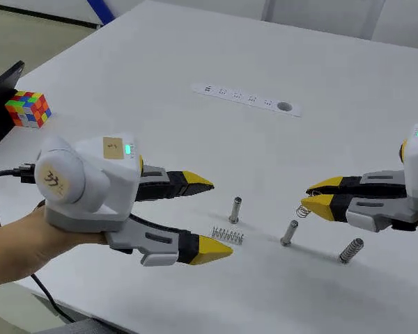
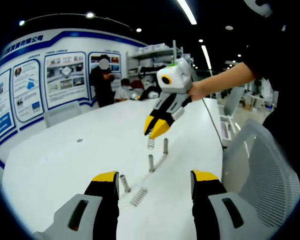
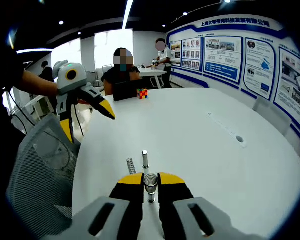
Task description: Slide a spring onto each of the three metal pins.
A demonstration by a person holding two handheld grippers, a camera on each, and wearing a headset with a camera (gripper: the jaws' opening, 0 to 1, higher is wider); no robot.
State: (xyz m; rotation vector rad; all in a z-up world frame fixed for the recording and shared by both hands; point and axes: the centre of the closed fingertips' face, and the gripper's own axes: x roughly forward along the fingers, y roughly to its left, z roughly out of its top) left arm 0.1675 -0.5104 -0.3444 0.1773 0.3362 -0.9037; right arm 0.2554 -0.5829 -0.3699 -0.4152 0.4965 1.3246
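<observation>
On the white table (image 1: 195,139) stand a bare metal pin (image 1: 235,209) and a second bare pin (image 1: 289,232). A third pin (image 1: 350,250) further right looks wrapped in spring coils. One loose spring (image 1: 227,236) lies flat between the first pin and my left gripper (image 1: 214,216), which is open and holds nothing. My right gripper (image 1: 313,195) is shut on a small spring (image 1: 303,210) that hangs just above the second pin. In the right gripper view the held spring (image 3: 150,181) sits between the yellow tips, over a pin (image 3: 151,198). In the left gripper view the loose spring (image 2: 139,196) lies ahead of the jaws.
A Rubik's cube (image 1: 28,108) sits at the far left by a black object, and a white power strip (image 1: 245,99) lies flush in the tabletop further back. A cable trails from the left gripper. A mesh chair (image 3: 45,160) stands at the table's edge, with people beyond.
</observation>
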